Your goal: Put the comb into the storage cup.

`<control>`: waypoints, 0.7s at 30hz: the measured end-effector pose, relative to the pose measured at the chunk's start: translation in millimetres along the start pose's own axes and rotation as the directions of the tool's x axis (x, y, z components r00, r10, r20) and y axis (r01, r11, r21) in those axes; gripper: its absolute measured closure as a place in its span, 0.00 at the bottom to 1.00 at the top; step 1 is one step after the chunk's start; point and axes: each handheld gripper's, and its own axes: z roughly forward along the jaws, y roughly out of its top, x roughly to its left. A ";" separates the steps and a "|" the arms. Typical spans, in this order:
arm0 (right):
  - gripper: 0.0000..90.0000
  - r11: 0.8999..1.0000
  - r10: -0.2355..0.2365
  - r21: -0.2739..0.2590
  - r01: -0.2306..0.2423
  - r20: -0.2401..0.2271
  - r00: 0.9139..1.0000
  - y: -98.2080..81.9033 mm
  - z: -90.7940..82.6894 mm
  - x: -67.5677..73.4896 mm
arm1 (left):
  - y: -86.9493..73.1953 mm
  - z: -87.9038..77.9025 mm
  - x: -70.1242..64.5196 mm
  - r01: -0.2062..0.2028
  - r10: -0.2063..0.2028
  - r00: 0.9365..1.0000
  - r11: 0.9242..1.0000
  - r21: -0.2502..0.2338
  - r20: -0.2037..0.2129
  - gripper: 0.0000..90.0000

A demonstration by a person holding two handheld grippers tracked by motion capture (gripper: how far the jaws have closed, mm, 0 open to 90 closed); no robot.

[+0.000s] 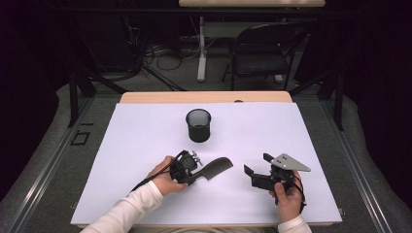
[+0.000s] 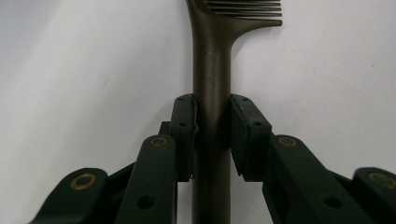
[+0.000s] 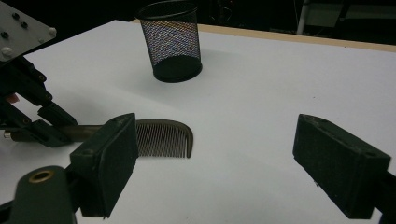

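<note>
Left gripper [image 2: 212, 135] jaws clamped on the comb [image 2: 212, 60] handle; looks light, stiff, slick plastic. Right gripper [image 3: 229, 168] jaws wide apart.

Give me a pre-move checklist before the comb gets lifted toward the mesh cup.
1. Left gripper closed on the comb handle: ok, both jaws press against its sides.
2. Grip centred on the handle, clear of the teeth: ok.
3. Mesh cup upright with its mouth open: ok.
4. Path from comb to cup over the white table cover free of other things: ok.
5. Right gripper out of the way: ok, jaws open with nothing between them, off to the side of the comb.
6. Comb lifted off the surface: cannot tell.
</note>
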 end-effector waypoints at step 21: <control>0.15 1.000 0.005 -0.002 -0.005 -0.002 1.000 -0.4 0.8 0.1 | -2.3 -9.9 2.5 0.015 -0.015 1.000 0.998 -0.057 0.000 0.80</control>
